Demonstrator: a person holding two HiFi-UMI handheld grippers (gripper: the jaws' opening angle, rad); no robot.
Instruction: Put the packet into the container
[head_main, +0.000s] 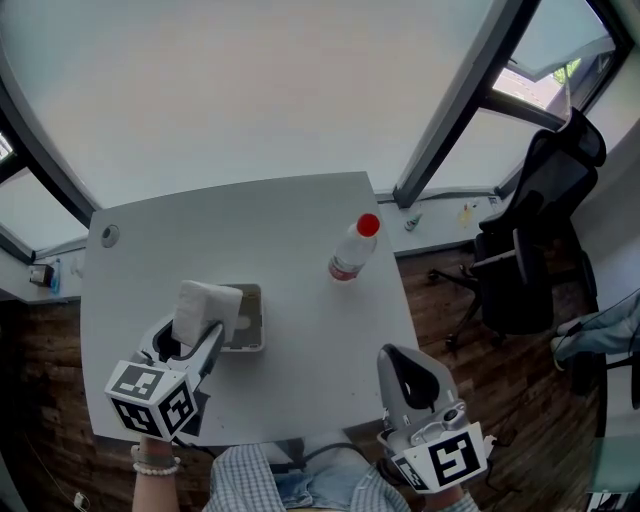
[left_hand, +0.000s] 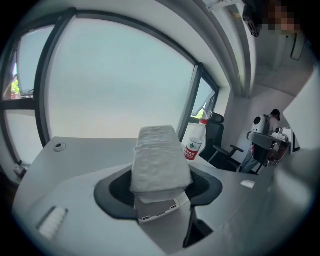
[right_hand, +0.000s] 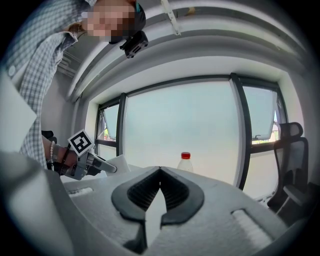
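Your left tongs (head_main: 198, 345) sit closest, low at the near left of the surface (head_main: 290, 215), with the marker cube nearest you. Their jaws stand partly apart and are clamped on the packet (head_main: 205, 308), a soft white wrapped pack pinched by its lower part between the two dark pads. The packet rises out of the grip, upright with a slight lean, and hangs right over the container (head_main: 254, 322). You cannot tell whether its bottom end already touches the container's inside. The container is a small open grey box resting on the surface just past the left tongs' tips, and its right part shows clear beside the packet.

Your right tongs (right_hand: 160, 171) hover at the near right corner of the surface, well apart from the container, jaws pressed together at the tips with nothing between them.

Farther out, a clear bottle with a red cap (head_main: 352, 250) stands on the surface to the right of the container. Off the surface to the right, a black office chair (head_main: 530, 250) stands on the wooden floor (head_main: 440, 300).
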